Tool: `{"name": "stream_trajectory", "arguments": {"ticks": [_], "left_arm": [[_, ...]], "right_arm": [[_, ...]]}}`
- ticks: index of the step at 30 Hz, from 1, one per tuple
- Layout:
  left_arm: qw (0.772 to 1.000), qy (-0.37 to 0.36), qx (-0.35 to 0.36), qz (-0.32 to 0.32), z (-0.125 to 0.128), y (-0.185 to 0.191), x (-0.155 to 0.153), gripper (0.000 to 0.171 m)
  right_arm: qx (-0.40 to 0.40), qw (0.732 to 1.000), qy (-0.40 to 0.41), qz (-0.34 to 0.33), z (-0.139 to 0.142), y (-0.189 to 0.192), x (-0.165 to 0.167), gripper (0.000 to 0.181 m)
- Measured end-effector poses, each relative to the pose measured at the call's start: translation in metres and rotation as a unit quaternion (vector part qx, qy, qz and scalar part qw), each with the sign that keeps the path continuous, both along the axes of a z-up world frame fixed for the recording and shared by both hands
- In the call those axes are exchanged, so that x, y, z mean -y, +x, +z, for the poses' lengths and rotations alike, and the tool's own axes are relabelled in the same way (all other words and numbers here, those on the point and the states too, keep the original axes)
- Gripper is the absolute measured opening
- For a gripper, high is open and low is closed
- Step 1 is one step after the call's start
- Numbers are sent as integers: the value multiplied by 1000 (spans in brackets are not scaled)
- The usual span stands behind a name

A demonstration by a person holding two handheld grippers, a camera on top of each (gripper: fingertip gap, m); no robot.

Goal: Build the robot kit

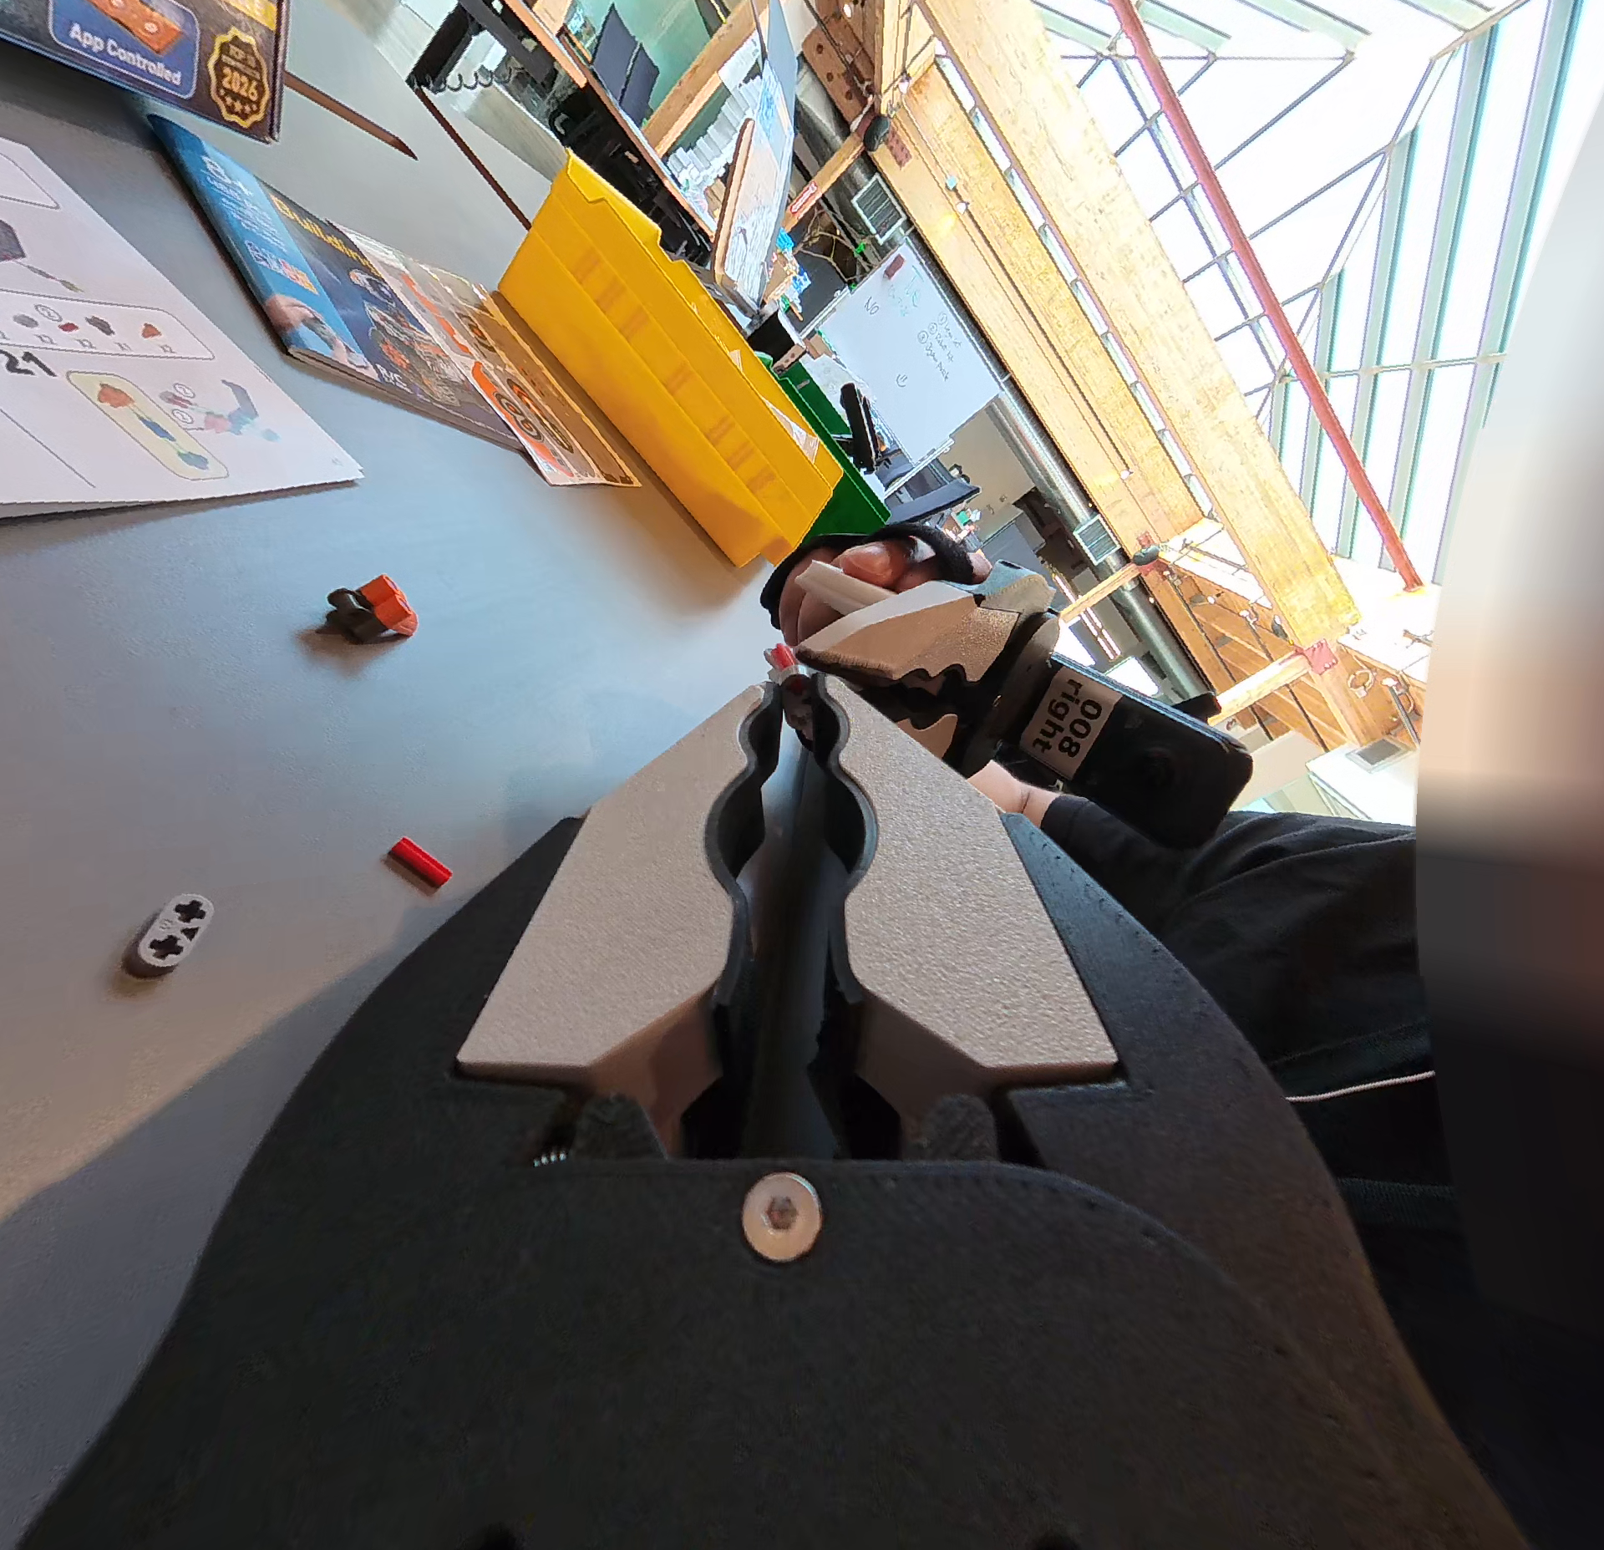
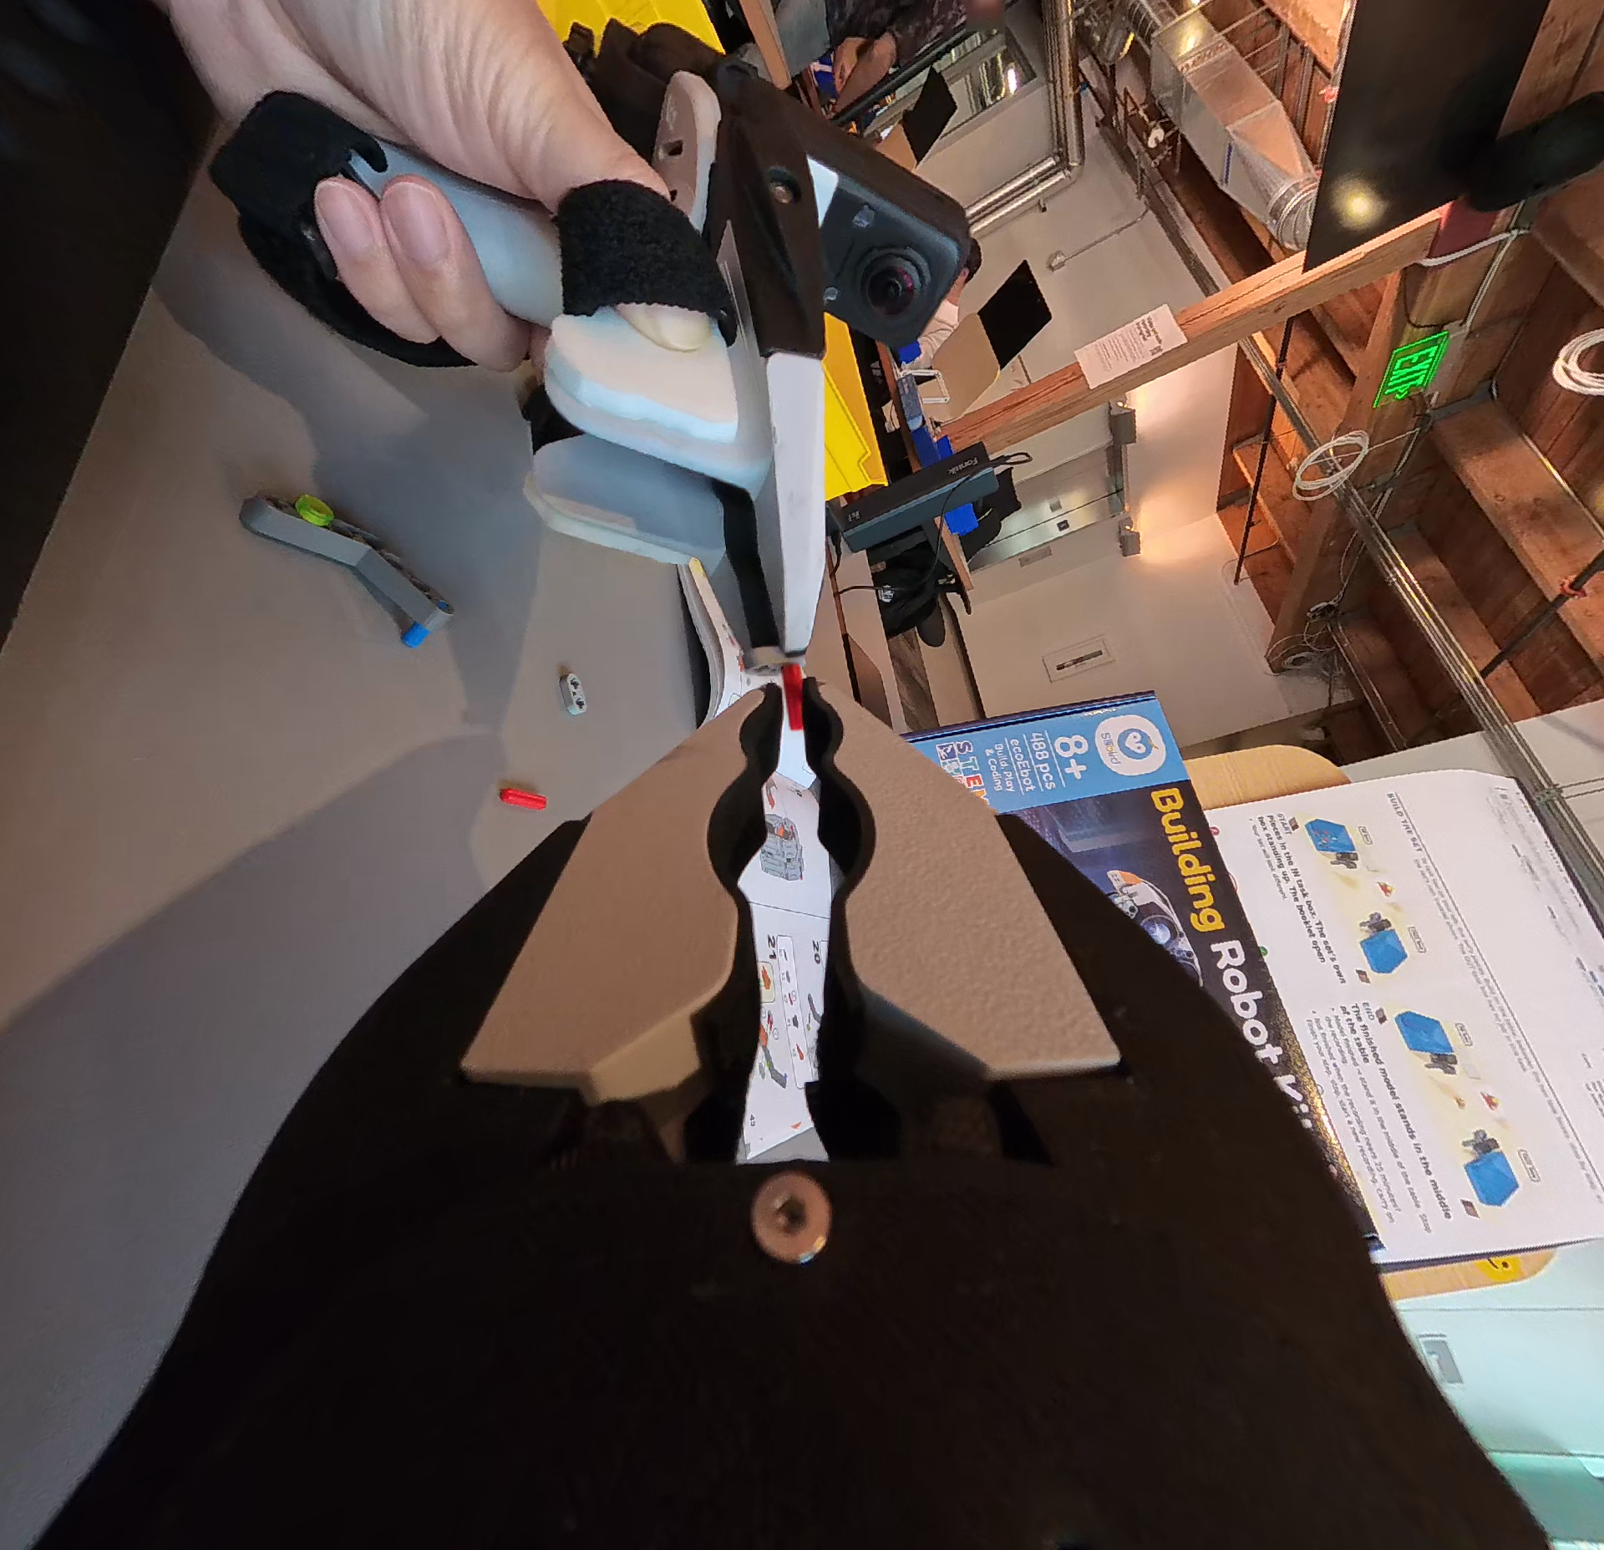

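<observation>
**Two grippers meet tip to tip over a small red pin**

Both grippers are closed down narrow, and their tips come together above the grey table (image 1: 260, 727). Right gripper (image 2: 792, 699) pinches a small red pin (image 2: 792, 694) between its fingertips; the pin stands out past them and touches the tip of the left gripper (image 2: 785, 644), which comes in from the far side. Left gripper (image 1: 785, 690), seen in its own view, has its jaws nearly together around a small dark piece with a red and pale end (image 1: 788, 675); whether that is the same pin I cannot tell. A hand (image 2: 434, 119) holds the left gripper's grey handle.

Taking the red pin as the mark: a second red pin (image 2: 522, 798) lies on the table near it, a small grey two-hole link (image 2: 573, 692) just beyond that, and a grey angled beam with a green stud (image 2: 347, 553) farther off. An orange and dark grey piece (image 1: 373, 610) lies apart. Beneath the grippers is an open instruction sheet (image 2: 785, 901), with a blue box (image 2: 1128, 857) beside it and a yellow bin (image 1: 660, 362) behind.
</observation>
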State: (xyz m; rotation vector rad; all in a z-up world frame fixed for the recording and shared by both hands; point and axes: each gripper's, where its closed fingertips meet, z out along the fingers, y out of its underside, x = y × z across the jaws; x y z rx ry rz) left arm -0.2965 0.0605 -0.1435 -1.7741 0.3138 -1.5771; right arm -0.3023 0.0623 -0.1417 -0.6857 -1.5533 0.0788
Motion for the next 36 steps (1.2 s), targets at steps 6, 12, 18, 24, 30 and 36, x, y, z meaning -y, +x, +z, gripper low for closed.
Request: {"name": "stream_trajectory", "arguments": {"ticks": [6, 12, 18, 24, 30, 36], "left_arm": [[1000, 1, 6, 0, 2, -1, 1, 5], [999, 32, 30, 16, 16, -7, 1, 5], [987, 139, 28, 76, 44, -17, 2, 4], [981, 167, 25, 93, 50, -16, 3, 4], [979, 175, 26, 101, 52, -15, 4, 5], [979, 172, 29, 107, 51, -15, 2, 5]], "right_arm": [[-16, 1000, -2, 3, 6, 1, 0, 5], [-138, 976, -165, 17, 42, 9, -3, 22], [-230, 860, -453, 44, 54, -5, -1, 58], [-220, 897, -383, 13, 49, -18, 2, 38], [-233, 901, -366, -17, 52, -21, 1, 28], [-231, 918, -318, -46, 50, -20, -4, 22]]}}
